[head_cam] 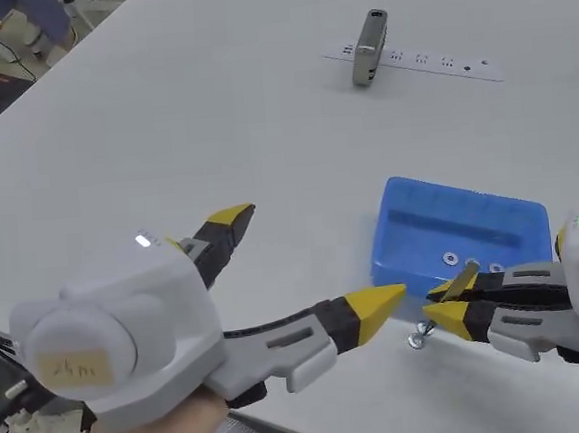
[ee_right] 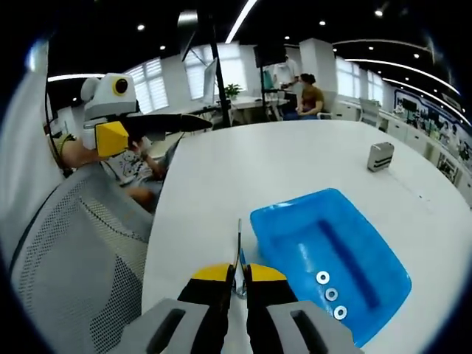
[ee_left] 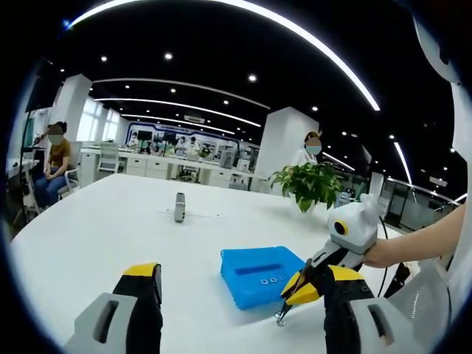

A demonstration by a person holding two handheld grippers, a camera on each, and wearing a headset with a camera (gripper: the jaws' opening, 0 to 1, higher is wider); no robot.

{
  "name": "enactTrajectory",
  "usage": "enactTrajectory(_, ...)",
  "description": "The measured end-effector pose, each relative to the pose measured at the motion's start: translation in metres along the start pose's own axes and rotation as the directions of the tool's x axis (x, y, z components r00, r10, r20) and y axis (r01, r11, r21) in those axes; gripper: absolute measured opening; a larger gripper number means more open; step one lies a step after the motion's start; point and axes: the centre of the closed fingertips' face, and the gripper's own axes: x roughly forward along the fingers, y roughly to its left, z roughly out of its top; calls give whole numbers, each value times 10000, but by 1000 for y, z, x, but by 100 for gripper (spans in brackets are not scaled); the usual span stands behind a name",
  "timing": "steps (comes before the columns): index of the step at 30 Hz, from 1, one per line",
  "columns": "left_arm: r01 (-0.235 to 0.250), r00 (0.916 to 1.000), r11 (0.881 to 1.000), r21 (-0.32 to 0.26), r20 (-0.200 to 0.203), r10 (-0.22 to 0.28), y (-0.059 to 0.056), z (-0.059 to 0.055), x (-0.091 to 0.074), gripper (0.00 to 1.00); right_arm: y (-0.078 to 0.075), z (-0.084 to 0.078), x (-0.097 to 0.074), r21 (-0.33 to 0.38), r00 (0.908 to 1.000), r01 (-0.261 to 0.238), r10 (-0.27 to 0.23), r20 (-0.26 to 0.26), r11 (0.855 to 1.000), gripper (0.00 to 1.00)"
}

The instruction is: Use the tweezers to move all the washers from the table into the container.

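White desk (head_cam: 211,112) in an open-plan office; a power strip (head_cam: 438,62) lies at the far side with a small grey block (head_cam: 369,45) standing on it.

Blue container (head_cam: 410,217) sits on the desk at front right. Three washers (head_cam: 450,258) lie inside it, in a row near its front wall.

Left gripper (head_cam: 303,261): jaws spread wide, nothing between them, held above the desk to the left of the container.

Right gripper (head_cam: 445,303): jaws pinched narrow on the tweezers (head_cam: 461,282), at the container's near corner. In the right gripper view the tweezers stick out straight between the yellow tips. The tweezer points reach down to the desk just outside the container's front edge, with a small metal bit (head_cam: 417,342) at the tip; too small to tell if it is a washer.
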Motion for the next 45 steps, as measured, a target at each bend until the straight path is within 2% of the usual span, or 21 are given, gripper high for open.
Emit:
enactTrajectory(3,14,10000,10000,-18,-4,-14,0,0,0,93,4,-2,1,-275,9999,-136,133,-101,9995,4)
enactTrajectory(6,16,10000,10000,-7,-16,-16,0,0,0,93,4,-5,-1,-1150,9991,-189,145,-392,9932,3)
enactTrajectory(8,20,10000,10000,4,-28,-20,0,0,0,93,8,-6,-1,-1252,9989,-277,226,-418,9917,3)
enactTrajectory(13,13,10000,10000,27,-39,-13,0,-1,0,93,8,-7,-5,-1305,9989,-81,20,-469,9914,3)
enactTrajectory(19,9,10000,10000,26,-16,-9,0,0,0,93,12,4,-20,-1144,9998,81,-102,-172,9934,3)
enactTrajectory(26,21,10000,10000,38,-7,-21,-1,0,0,92,10,36,-42,-826,9963,312,-244,825,9961,3)
enactTrajectory(30,28,10000,10000,51,15,-28,-1,1,0,92,0,55,-52,-541,9909,640,-570,1219,9965,3)
enactTrajectory(32,26,10000,10000,58,7,-26,-1,0,0,92,-5,60,-54,-491,9893,818,-751,1248,9954,3)
enactTrajectory(35,12,10000,10000,45,16,-12,0,1,-1,92,-12,69,-55,-218,9838,943,-898,1551,9953,3)
enactTrajectory(40,-20,10000,10000,42,34,19,0,1,-1,92,-23,73,-54,161,9789,1142,-1153,1685,9933,3)
enactTrajectory(45,-22,10000,10000,59,13,22,0,0,-1,92,-44,71,-50,1127,9713,1543,-1716,1645,9816,3)
